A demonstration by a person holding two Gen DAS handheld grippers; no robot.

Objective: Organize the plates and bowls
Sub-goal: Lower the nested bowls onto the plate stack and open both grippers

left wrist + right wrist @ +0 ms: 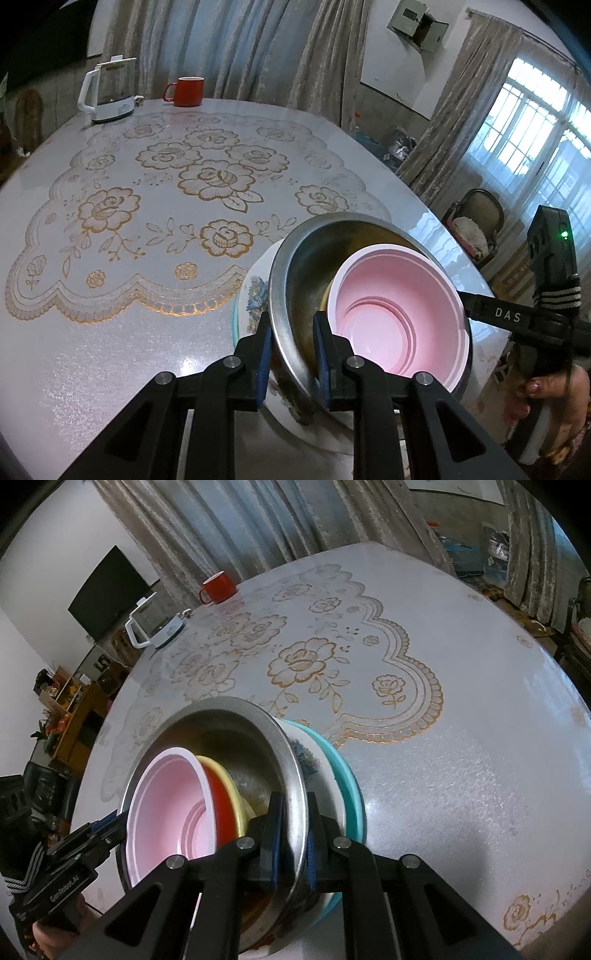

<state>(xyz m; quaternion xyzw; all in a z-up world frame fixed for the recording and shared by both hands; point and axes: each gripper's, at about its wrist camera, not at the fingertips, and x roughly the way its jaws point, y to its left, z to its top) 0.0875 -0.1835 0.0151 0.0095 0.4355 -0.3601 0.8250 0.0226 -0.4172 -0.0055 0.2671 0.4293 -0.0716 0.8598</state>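
Both grippers (291, 354) (295, 845) clamped on steel bowl (295, 266) rim, floral-clothed table (147, 206), curtained room

Right gripper (291, 834) clamped on steel bowl (236, 731) rim, pink bowl (166, 797) nested inside, above floral tablecloth (424, 757).

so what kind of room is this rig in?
Most likely a home living or dining room: a table under a lace-pattern cover, long curtains, a wall-mounted TV, plus a kettle and red mug.
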